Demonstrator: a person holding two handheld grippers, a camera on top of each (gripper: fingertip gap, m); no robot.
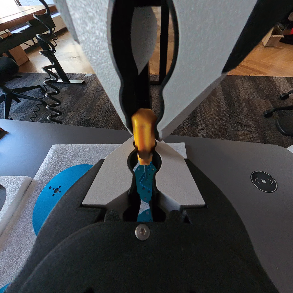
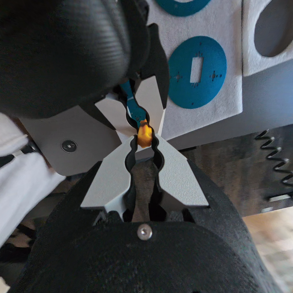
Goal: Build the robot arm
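Orange plastic is what we see first: our right gripper (image 2: 143, 139) has its two fingers pinched tight on the handle of a small orange screwdriver (image 1: 143, 136). Its thin metal tip points down onto a blue metal bracket (image 1: 145, 182) full of little holes. Our left gripper (image 1: 145, 179) has that bracket between its fingers, which are nearly closed and seem to squeeze it, so the two grippers meet tip to tip. Under them lies a white foam pad (image 1: 76, 152) on a grey desk (image 1: 222, 158). A flat blue disc (image 1: 63, 187) rests on the foam just left of our left gripper. From the right wrist view we see another blue disc with a slot in it (image 2: 197, 72), and a second foam block with a round hole cut in it (image 2: 272, 28); we cannot tell if anything sits in that hole. The desk edge is close behind the foam, with carpet floor (image 1: 222, 103) and a black coiled cable (image 1: 50, 82) past it. Bare desk lies to the right, around a round black button (image 1: 263, 182).
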